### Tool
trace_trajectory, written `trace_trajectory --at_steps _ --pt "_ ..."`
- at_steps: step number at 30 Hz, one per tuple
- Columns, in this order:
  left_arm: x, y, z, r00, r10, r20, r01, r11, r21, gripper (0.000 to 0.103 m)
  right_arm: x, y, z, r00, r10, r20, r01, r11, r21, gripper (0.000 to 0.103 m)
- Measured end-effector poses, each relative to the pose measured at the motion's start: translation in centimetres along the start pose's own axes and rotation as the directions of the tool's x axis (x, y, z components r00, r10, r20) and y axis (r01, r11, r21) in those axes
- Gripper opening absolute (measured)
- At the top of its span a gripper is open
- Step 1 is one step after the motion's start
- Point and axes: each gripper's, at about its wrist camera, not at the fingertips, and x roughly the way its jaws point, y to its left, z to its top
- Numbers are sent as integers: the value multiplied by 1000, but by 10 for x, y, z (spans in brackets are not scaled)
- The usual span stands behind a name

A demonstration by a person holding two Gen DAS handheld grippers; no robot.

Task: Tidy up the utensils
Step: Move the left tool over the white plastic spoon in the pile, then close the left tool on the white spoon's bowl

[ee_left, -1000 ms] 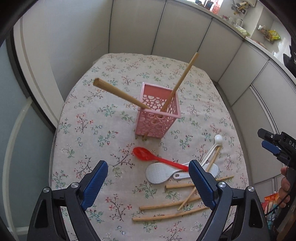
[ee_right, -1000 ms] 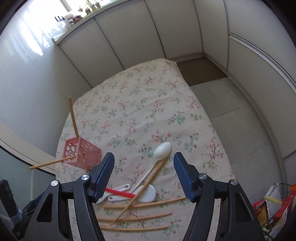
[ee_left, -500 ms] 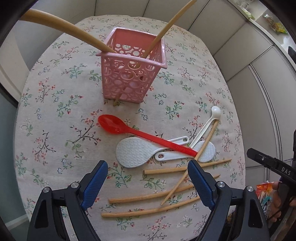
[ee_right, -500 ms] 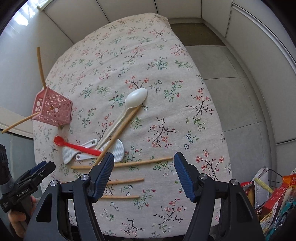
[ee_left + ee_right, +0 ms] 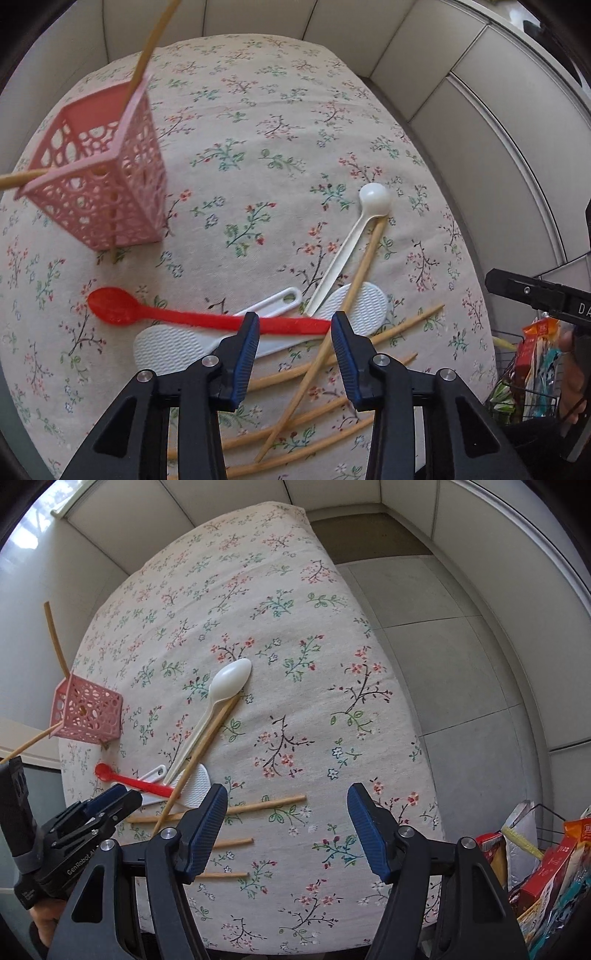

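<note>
A pink perforated utensil holder (image 5: pixel 99 184) stands at the left with two wooden chopsticks (image 5: pixel 155 33) leaning in it; it also shows in the right wrist view (image 5: pixel 86 710). A red spoon (image 5: pixel 192 315), two white rice paddles (image 5: pixel 173 345), a white spoon (image 5: pixel 354 236) and several loose chopsticks (image 5: pixel 354 284) lie in a pile. My left gripper (image 5: pixel 293 334) is open, narrowed, with its tips on either side of the red spoon's handle end. My right gripper (image 5: pixel 286 814) is open and empty over the cloth near the table's front right.
The table (image 5: pixel 295 635) wears a floral cloth and drops off to a tiled floor (image 5: pixel 461 646) on the right. A wire basket of snack packets (image 5: pixel 546 867) stands by the table's near right corner. White cabinet panels (image 5: pixel 480 110) ring the table.
My left gripper has come down and forward onto the utensil pile and its jaws have narrowed around the red spoon's handle. My right gripper has moved closer to the table.
</note>
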Motion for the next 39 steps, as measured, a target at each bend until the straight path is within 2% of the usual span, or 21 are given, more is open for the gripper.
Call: trace_trajectory --at_steps 7,12,16,20,23,25,29,31,32,33,34,39 --pt "21 -27 37 999 -26 43 24 999 41 41 4 -20 7 1000 -2 -13 3 999 35 70" --pt "41 -50 62 996 -24 87 16 995 98 41 8 -34 11 999 -5 -33 7 998 57 70" --pt "60 -63 77 996 -34 84 25 994 106 43 8 -43 17 999 19 -41 -15 997 78 70" --pt "81 -74 84 999 9 53 -16 991 131 43 9 -48 21 998 34 -51 -29 995 100 70" --pt "83 -77 87 996 33 79 -43 990 133 43 10 -48 22 997 47 -60 -41 994 96 70" --pt "84 -76 89 996 31 87 -42 991 124 36 11 -48 22 997 46 -63 -40 995 94 70" --pt "80 -71 90 993 42 108 -53 994 95 36 12 -49 23 996 51 -67 -44 994 99 70" --pt "72 -68 89 991 41 126 -51 996 77 32 13 -48 23 996 51 -68 -44 994 102 70" --pt "66 -66 89 990 39 137 -48 997 67 26 14 -48 23 996 52 -70 -44 994 104 70" --pt "60 -64 89 989 30 143 -38 998 59 13 14 -47 23 996 53 -72 -45 993 105 70" --pt "55 -61 88 988 19 151 -27 999 46 7 15 -47 23 996 56 -74 -47 993 107 70" --pt "28 -52 82 982 20 185 -28 999 42 5 22 -39 23 992 80 -97 -69 991 113 70"
